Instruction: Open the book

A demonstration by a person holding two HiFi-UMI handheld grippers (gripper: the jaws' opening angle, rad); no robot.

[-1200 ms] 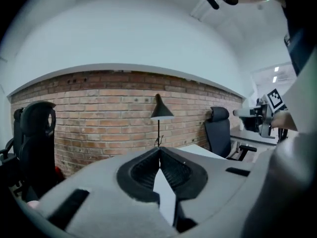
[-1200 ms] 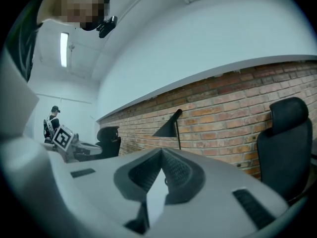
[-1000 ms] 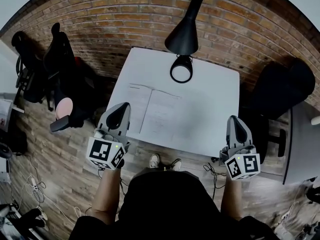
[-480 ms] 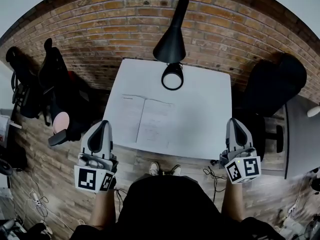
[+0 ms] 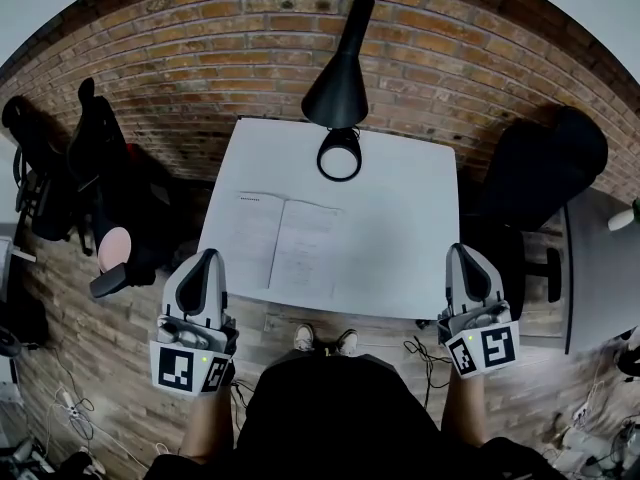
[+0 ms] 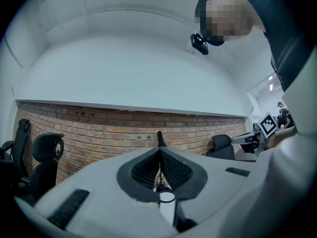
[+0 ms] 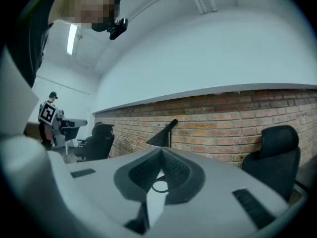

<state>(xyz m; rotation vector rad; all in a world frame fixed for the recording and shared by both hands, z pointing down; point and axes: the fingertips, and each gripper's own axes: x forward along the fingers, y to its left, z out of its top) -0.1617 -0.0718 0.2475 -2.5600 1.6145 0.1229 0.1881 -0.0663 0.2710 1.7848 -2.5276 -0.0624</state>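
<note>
white square table (image 5: pixel 400 218); thin book (image 5: pixel 285 248) open flat (pale pages); left gripper (image 5: pixel 209 259), right gripper (image 5: pixel 466 252) jaws closed

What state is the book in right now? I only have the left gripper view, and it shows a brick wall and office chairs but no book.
Observer: The head view shows the book lying open, two pages flat on the white table.
Operator: Where on the table?
Observer: On its left half, by the near edge, in front of the black desk lamp.
Operator: Is the right tool holding anything?
Observer: No, its jaws are together and empty in the right gripper view.
</note>
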